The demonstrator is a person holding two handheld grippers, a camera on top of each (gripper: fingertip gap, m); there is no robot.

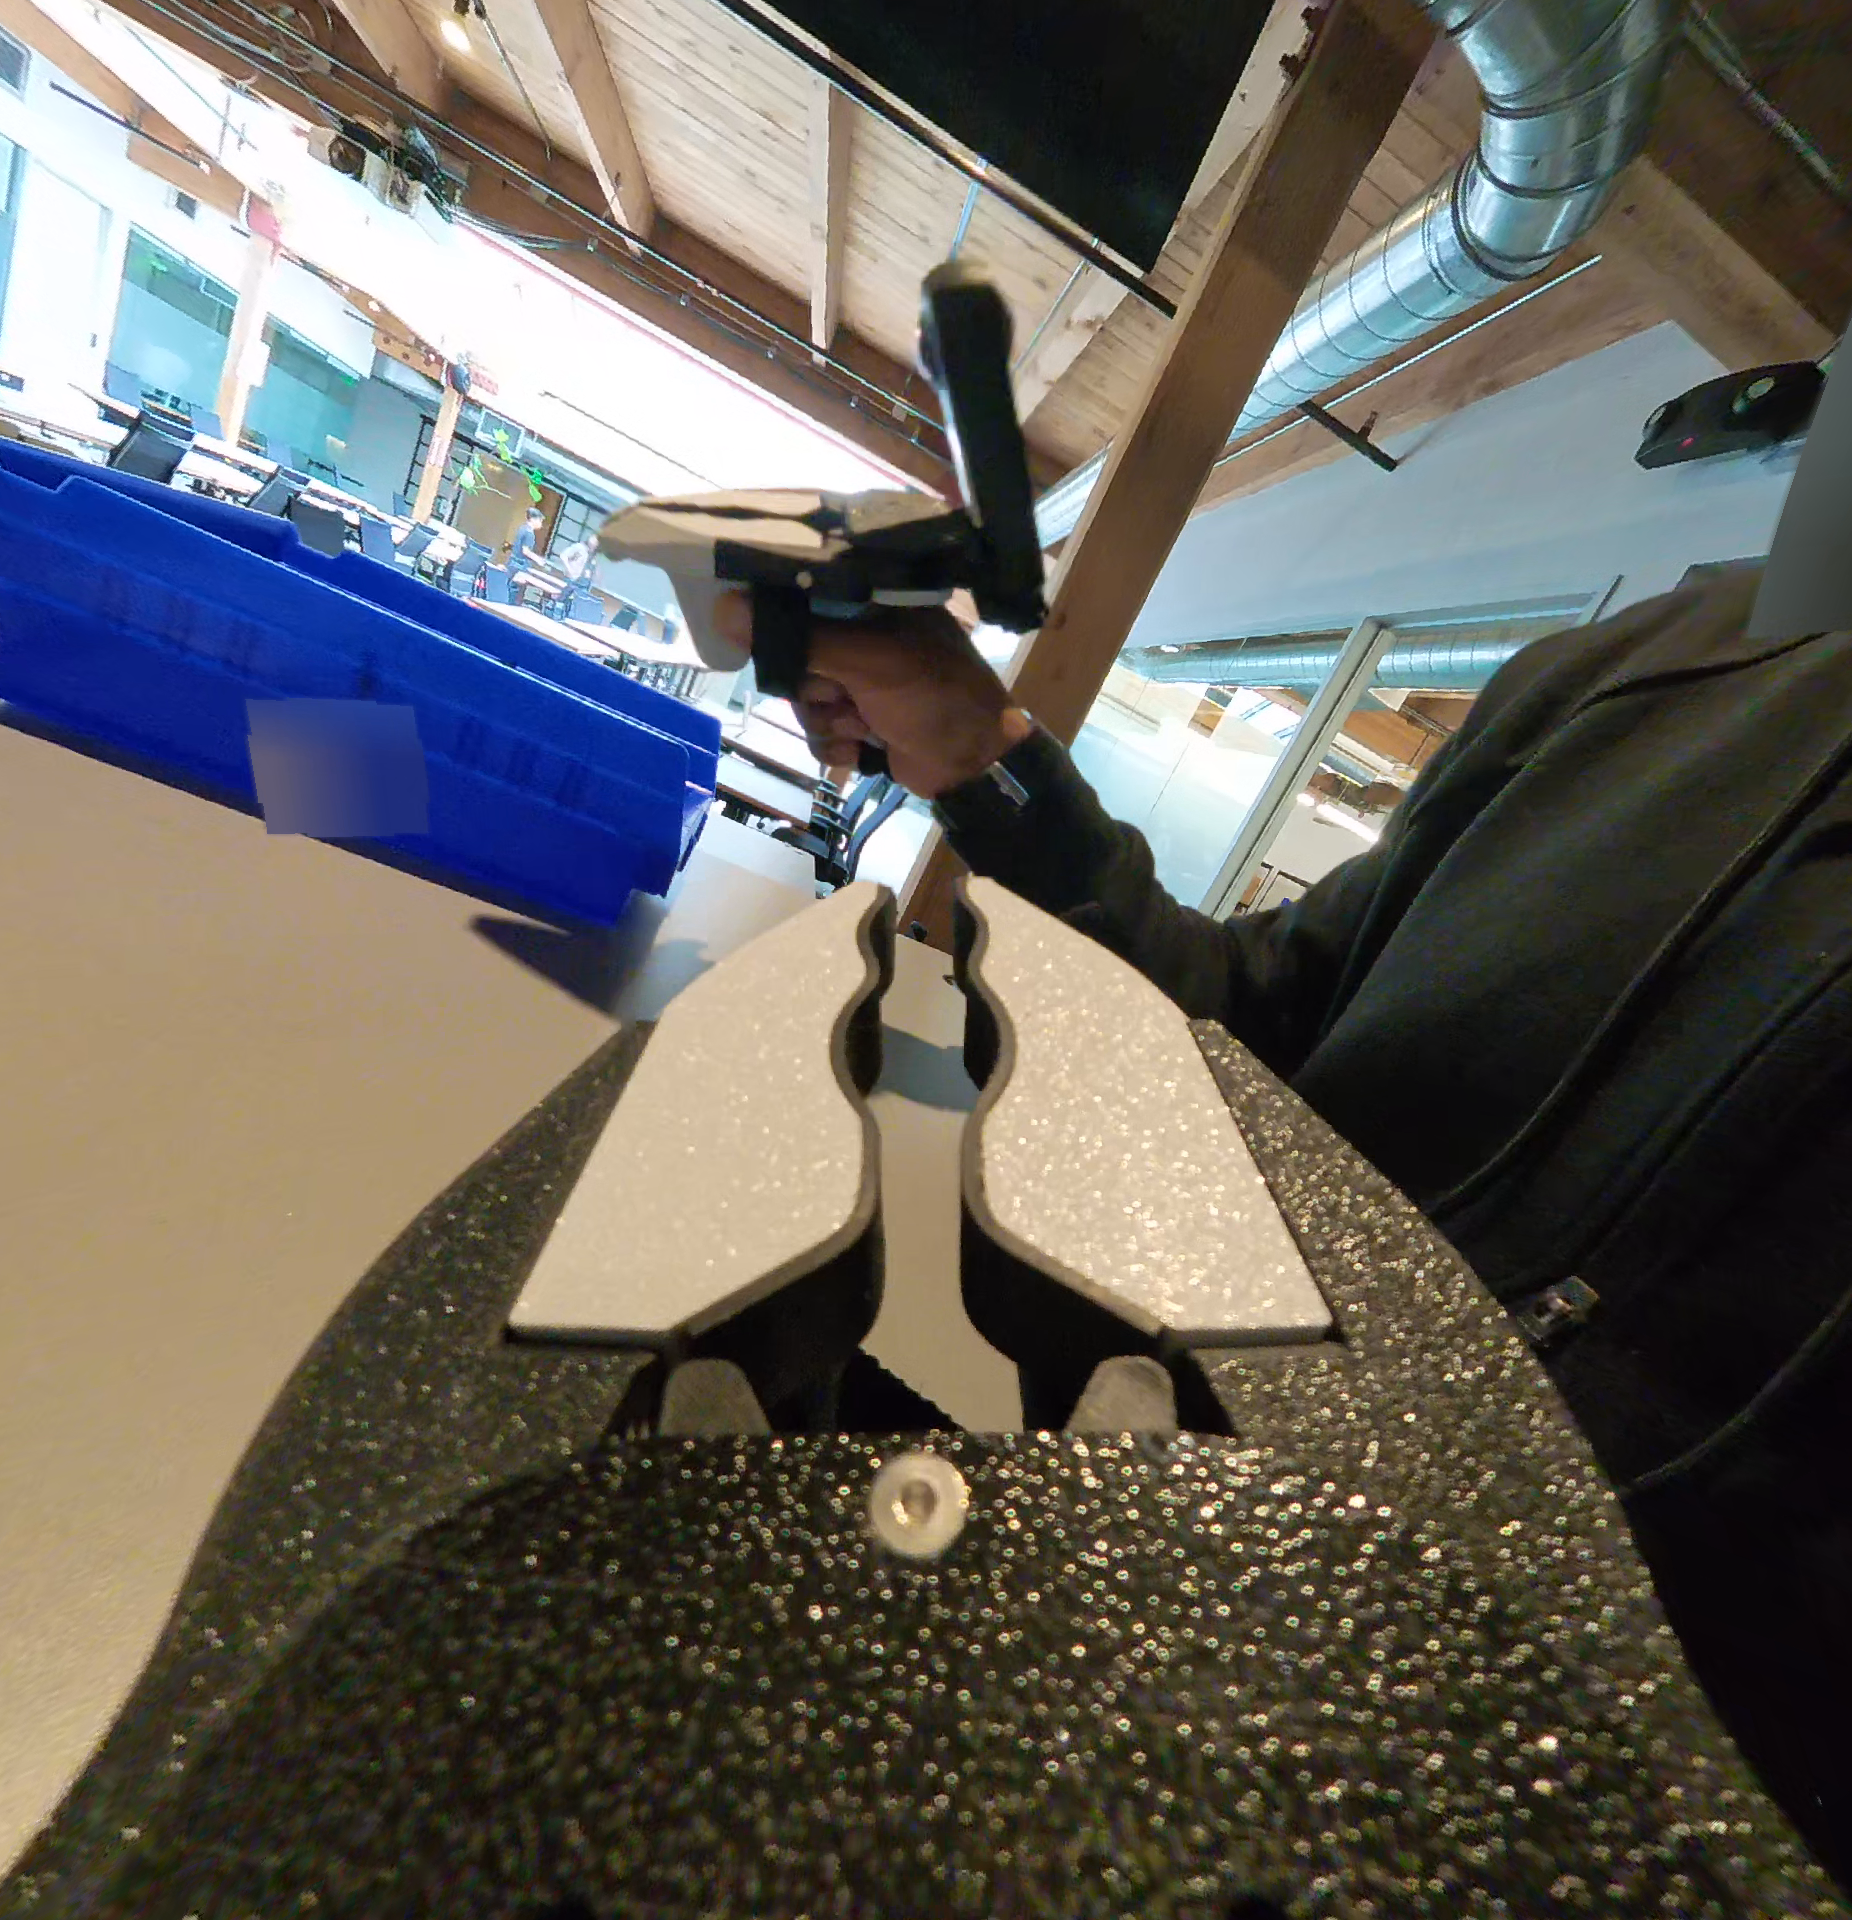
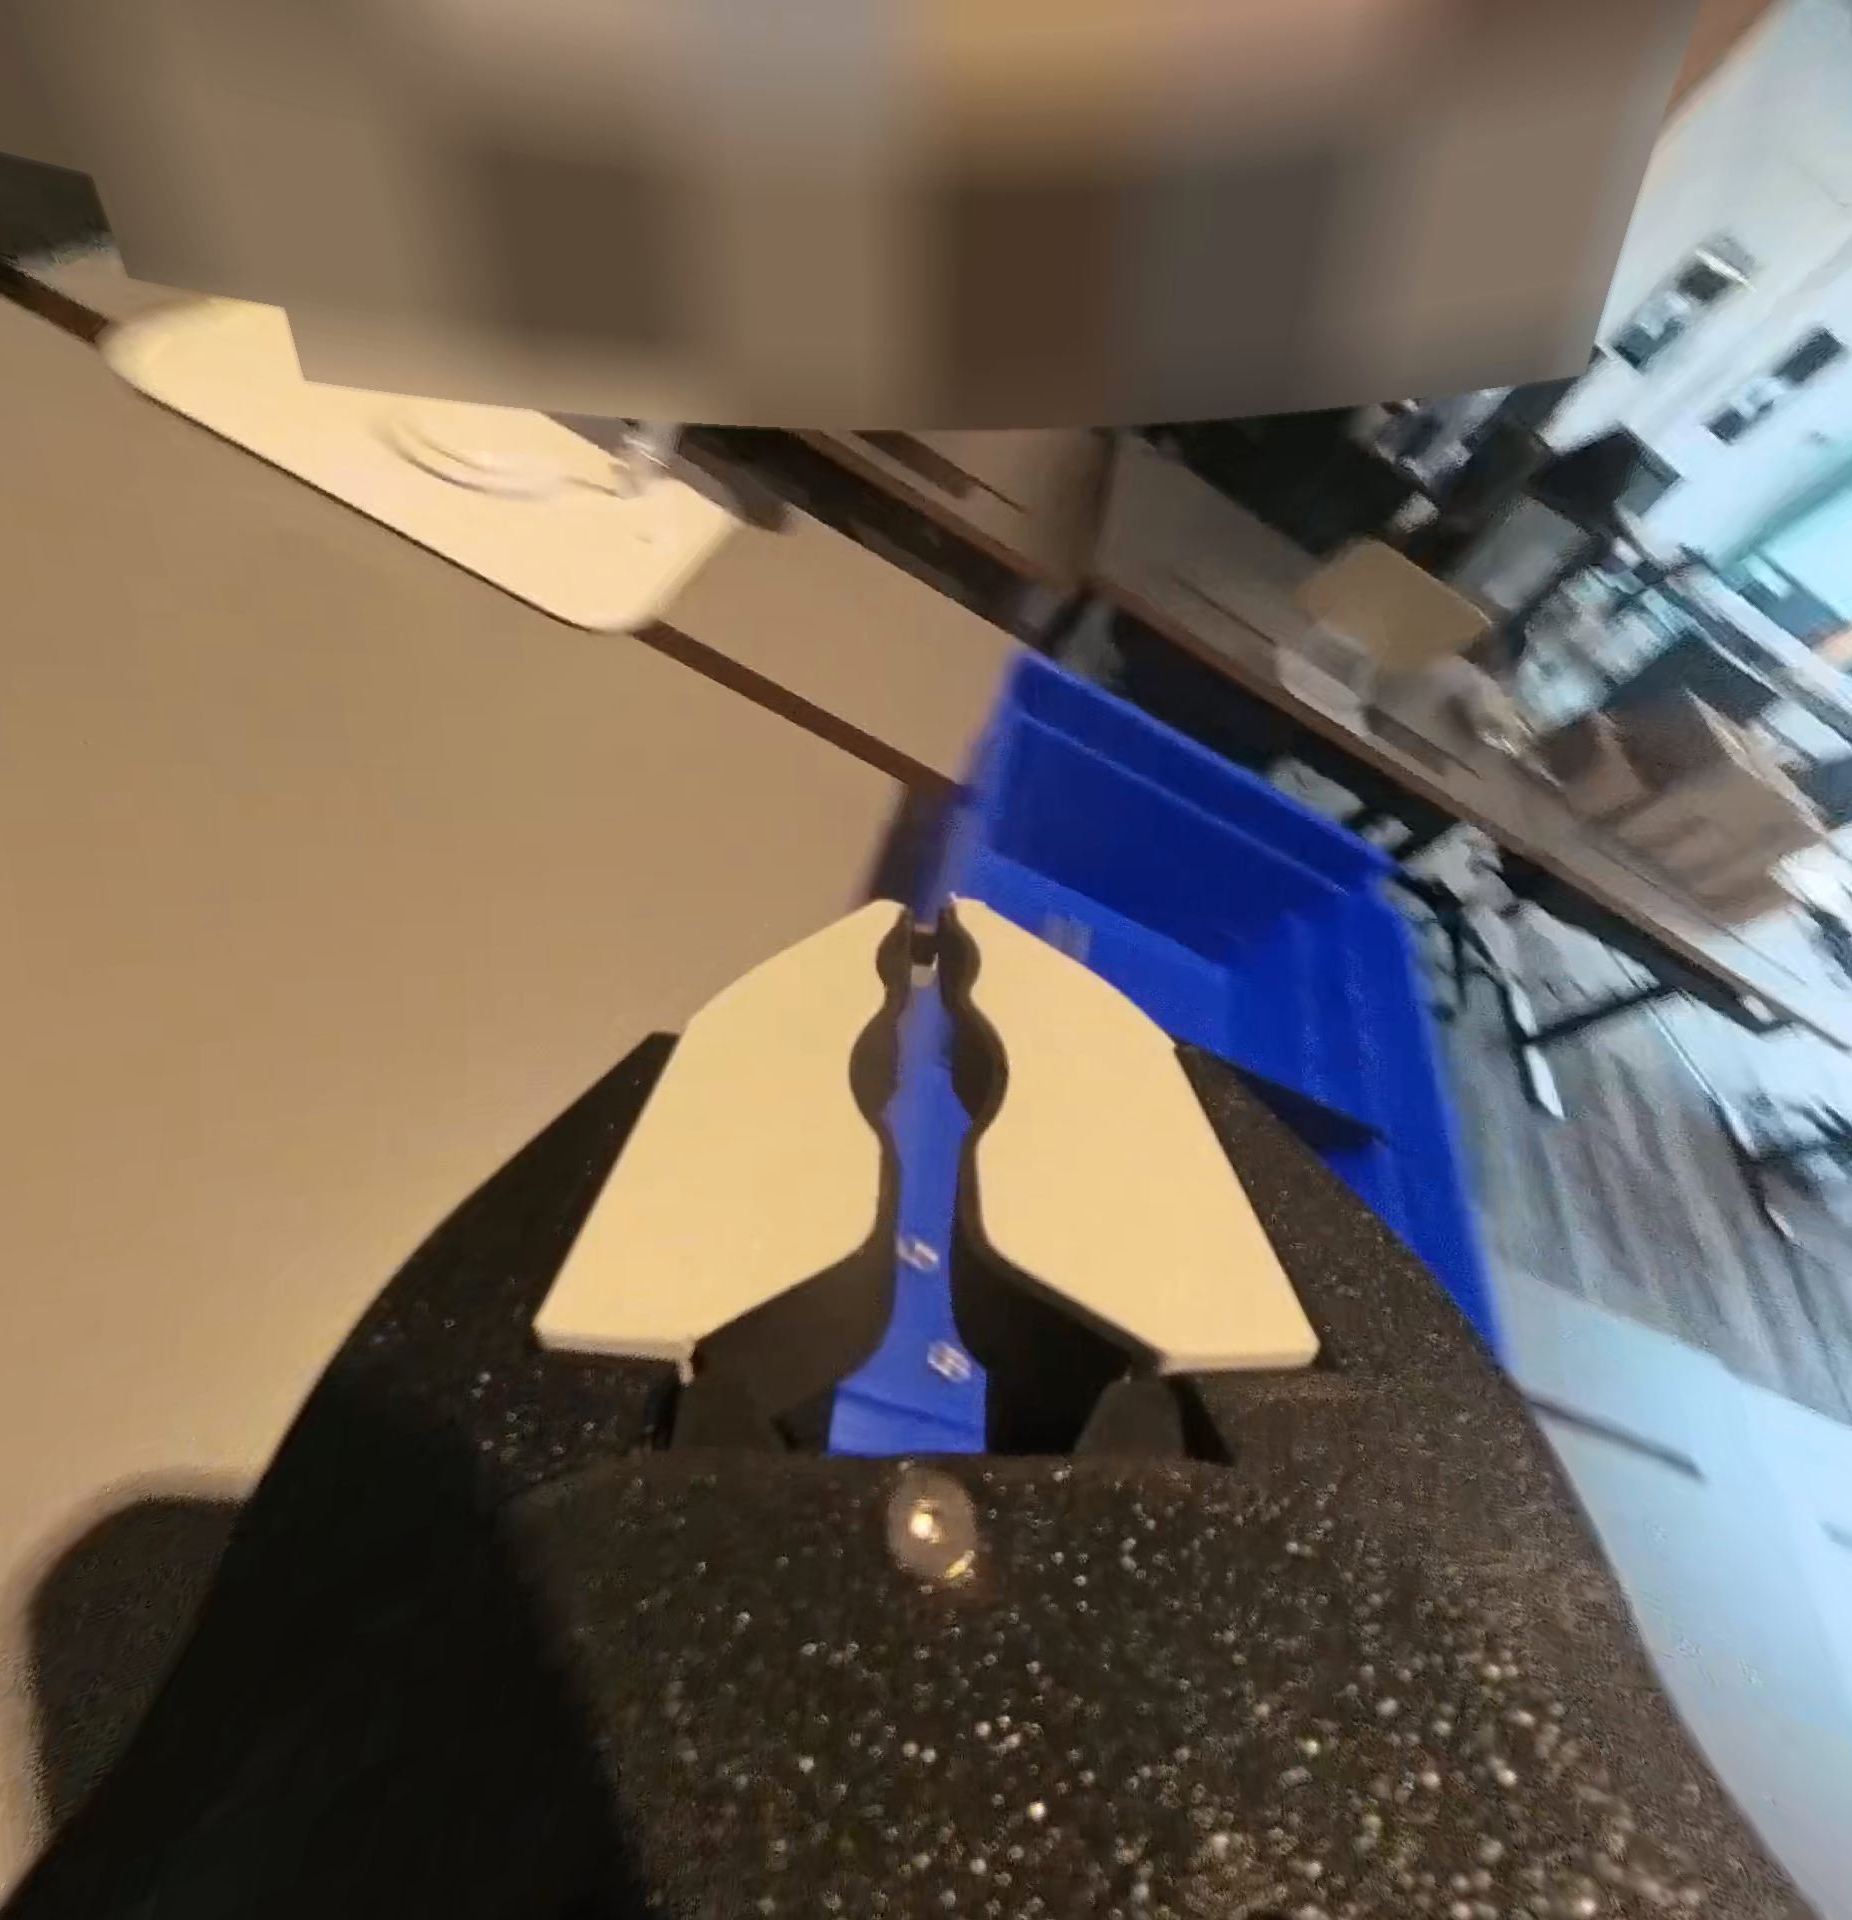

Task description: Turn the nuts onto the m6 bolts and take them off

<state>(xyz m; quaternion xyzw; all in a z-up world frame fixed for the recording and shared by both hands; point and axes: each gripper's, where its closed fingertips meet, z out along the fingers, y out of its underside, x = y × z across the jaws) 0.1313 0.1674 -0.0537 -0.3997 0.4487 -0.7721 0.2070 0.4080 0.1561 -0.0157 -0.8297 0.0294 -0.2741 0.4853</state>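
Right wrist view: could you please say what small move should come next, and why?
Probably move the left gripper to the blue bin for a mating piece: its jaws stand slightly apart and empty, while the right gripper pinches a small part.

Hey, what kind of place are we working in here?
Probably a large open-plan office or workshop in a loft-style building. The left wrist view shows a timber ceiling, an exposed metal duct and rows of desks and chairs beyond a blue bin on the table.
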